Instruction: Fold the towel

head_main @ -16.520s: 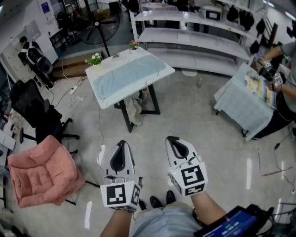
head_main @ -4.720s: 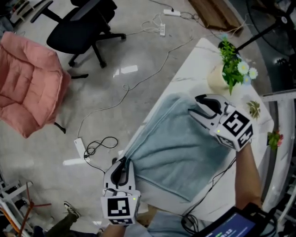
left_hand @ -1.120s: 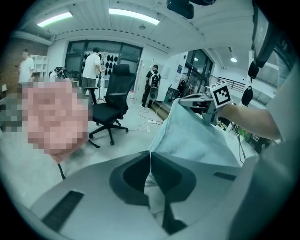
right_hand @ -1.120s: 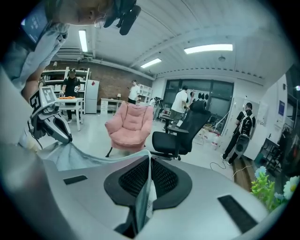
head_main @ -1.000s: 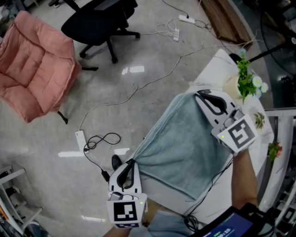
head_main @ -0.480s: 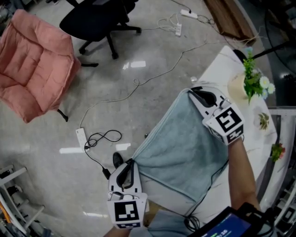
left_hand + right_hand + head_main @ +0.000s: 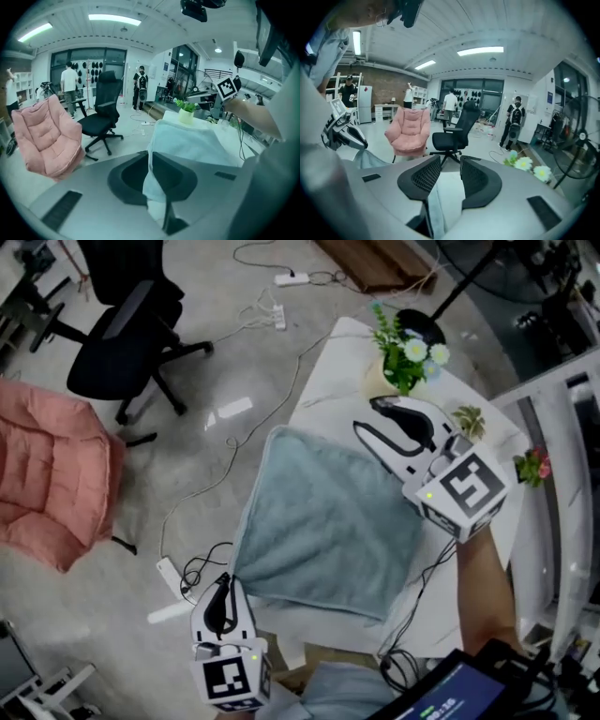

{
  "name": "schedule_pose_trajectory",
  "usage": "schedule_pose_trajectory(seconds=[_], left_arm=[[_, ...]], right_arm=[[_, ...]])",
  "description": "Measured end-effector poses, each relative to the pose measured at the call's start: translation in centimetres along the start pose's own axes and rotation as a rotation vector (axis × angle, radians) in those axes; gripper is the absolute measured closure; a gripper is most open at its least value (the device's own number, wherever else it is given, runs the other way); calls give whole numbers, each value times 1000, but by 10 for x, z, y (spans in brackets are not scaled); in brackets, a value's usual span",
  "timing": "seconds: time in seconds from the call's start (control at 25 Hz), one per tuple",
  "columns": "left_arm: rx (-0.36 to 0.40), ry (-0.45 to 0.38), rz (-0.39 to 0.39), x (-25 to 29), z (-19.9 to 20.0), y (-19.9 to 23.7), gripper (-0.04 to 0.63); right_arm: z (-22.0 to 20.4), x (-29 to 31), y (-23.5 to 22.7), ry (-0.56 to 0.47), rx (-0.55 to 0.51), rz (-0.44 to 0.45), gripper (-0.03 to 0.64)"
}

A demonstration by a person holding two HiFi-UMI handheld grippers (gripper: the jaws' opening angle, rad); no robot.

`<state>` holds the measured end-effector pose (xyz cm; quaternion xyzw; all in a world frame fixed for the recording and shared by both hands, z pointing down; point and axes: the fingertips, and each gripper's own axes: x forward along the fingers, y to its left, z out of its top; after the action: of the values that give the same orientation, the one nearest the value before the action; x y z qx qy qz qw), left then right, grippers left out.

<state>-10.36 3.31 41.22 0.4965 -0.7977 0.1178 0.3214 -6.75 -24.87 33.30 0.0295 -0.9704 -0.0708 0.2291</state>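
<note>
1. So, way out at 9 o'clock in the head view there's a pink armchair (image 7: 52, 488), with a black office chair (image 7: 127, 329) up at 11. Both are on the floor, well apart from the bench (image 7: 323, 367).
2. Down at 7 o'clock is the left gripper (image 7: 223, 592). Its jaws are opening but they're only a slit apart. One corner of the towel (image 7: 323, 521) runs through that slit with the pads on the cloth, so it's pinching the towel.
3. Dead centre is the teal towel, spread on the white bench. The pinched corner is pulled off the bench edge toward 7.
4. At 1 o'clock from the towel, a pot of white flowers (image 7: 405, 352) stands on the bench, near the cloth but not touching it.
5. The right gripper (image 7: 366, 415) hovers over the towel's corner at 2 o'clock. Its jaws are opening and clearly apart. A strip of cloth shows low in the gap, loose.
6. Round at 3 o'clock, two small plant pots (image 7: 469, 418) sit on the bench.
</note>
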Motion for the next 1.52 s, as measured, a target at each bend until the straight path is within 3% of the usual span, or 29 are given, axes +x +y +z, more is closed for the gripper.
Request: schedule_pose_trajectory(seconds=[0.16, 0.32, 0.44, 0.68, 0.88, 1.08, 1.24, 1.4, 1.52], left_arm=[[95, -33, -141, 2, 31, -51, 563], [161, -12, -322, 6, 26, -120, 563], [192, 37, -472, 11, 7, -174, 565], [147, 192, -713, 20, -37, -254, 571], [171, 352, -761, 28, -82, -272, 572], [138, 499, -761, 21, -119, -275, 574], [124, 517, -748, 21, -124, -278, 578], [123, 523, -754, 22, -124, -281, 580], [92, 459, -768, 16, -104, -275, 580]], right_arm=[[-58, -67, -17, 137, 57, -109, 483], [-149, -104, 6, 295, 118, -77, 511], [-196, -113, 19, 352, 159, -55, 514], [-228, -109, 13, 390, 143, -66, 526], [-236, -114, -6, 423, 103, -134, 528], [-238, -124, -28, 458, 40, -177, 534], [-246, -132, -39, 468, 52, -190, 517], [-242, -134, -41, 417, 142, -206, 488], [-216, -148, -30, 347, 230, -232, 454]])
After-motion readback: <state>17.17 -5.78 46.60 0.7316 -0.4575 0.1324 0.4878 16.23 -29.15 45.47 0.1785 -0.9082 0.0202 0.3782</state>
